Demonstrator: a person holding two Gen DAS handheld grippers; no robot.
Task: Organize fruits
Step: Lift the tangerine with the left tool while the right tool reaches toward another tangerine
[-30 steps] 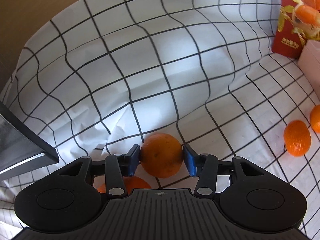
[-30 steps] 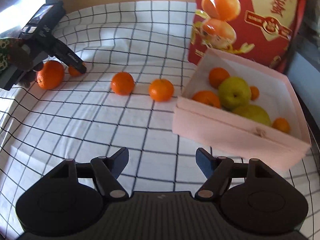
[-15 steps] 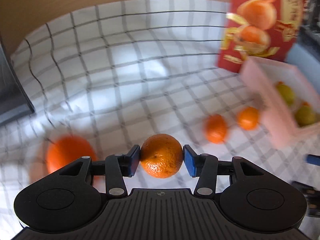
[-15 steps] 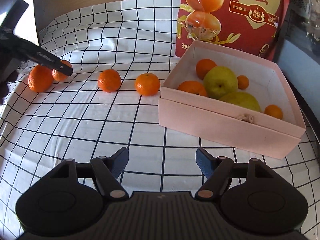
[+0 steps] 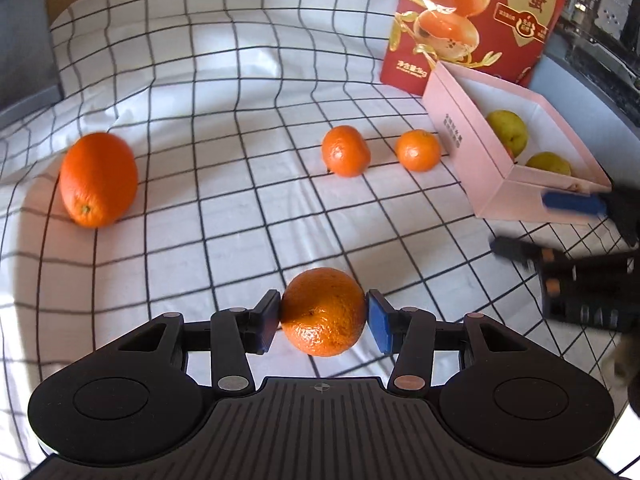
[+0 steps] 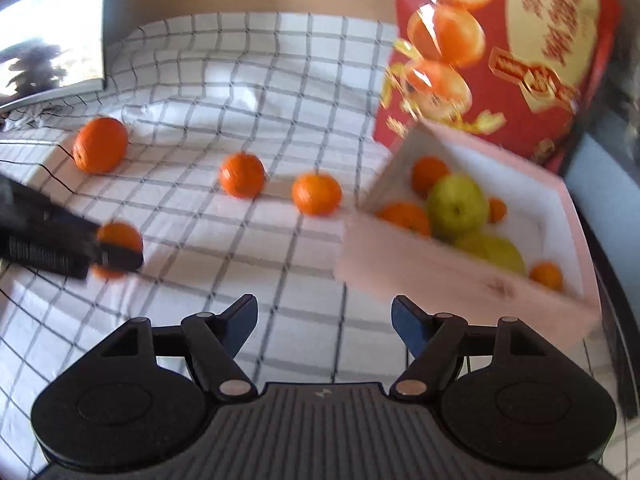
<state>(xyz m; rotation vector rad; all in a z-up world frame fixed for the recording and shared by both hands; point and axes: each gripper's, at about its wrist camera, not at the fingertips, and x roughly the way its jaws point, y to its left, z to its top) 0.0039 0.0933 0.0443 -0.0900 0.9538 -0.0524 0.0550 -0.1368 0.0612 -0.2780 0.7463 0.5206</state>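
My left gripper (image 5: 323, 316) is shut on a mandarin (image 5: 323, 312), carried above the checked cloth. In the right wrist view that same mandarin (image 6: 120, 236) shows at the left, clamped in the left gripper's dark fingers (image 6: 120, 258). A large orange (image 5: 98, 179) lies at the far left, and two mandarins (image 5: 346, 151) (image 5: 418, 150) sit beside the pink box (image 5: 500, 184). The pink box (image 6: 440, 284) holds several oranges and green pears (image 6: 458, 208). My right gripper (image 6: 324, 322) stands open over bare cloth in front of the box, nothing between its fingers.
A tall red bag printed with oranges (image 5: 476, 20) stands behind the box. A dark object (image 5: 24, 32) borders the cloth at the far left. The white checked cloth (image 5: 224, 216) is wrinkled. The right gripper (image 5: 560, 224) reaches in near the box's front corner.
My left gripper carried the mandarin away from the large orange and swung right, bringing the box and bag into view. The right wrist view shifted slightly and is blurred now.
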